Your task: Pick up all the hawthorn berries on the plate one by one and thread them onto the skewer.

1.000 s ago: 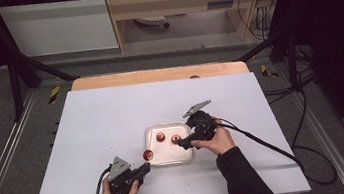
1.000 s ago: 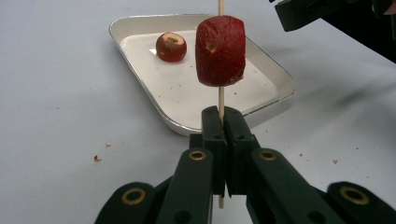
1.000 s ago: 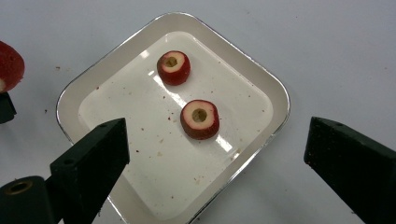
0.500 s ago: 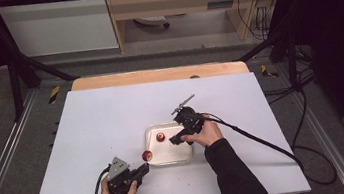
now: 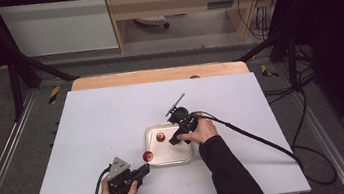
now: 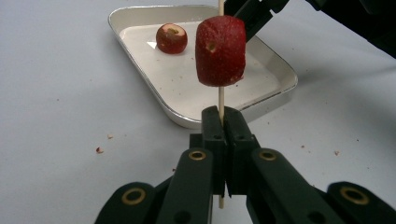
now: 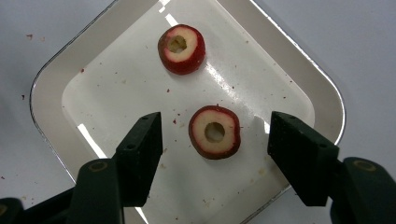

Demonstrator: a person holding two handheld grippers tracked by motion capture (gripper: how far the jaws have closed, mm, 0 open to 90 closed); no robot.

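Observation:
A shallow metal tray [image 5: 177, 154] lies on the white table, right of centre and towards the front. Two cored red fruit pieces lie in it, one nearer [image 7: 215, 132] and one farther [image 7: 181, 49]. My right gripper [image 7: 216, 140] hovers open just above the tray, its jaws on either side of the nearer piece without touching it; in the high view it [image 5: 172, 140] is over the tray's middle. My left gripper [image 6: 223, 123] is shut on a thin wooden skewer [image 6: 221, 100] held upright, with a red fruit piece [image 6: 220, 50] threaded on it, just left of the tray [image 6: 187, 79].
A wooden board [image 5: 157, 75] runs along the table's far edge. Small red crumbs [image 6: 99, 150] dot the table beside the tray. Cables trail from both grippers, the right one [image 5: 261, 141] sweeping off to the right. Wide bare tabletop [image 5: 102, 121] stretches to the left and rear.
My right gripper has moved from the tray's right edge leftward over its middle and now points down at a fruit piece. The left gripper with its skewer has stayed put.

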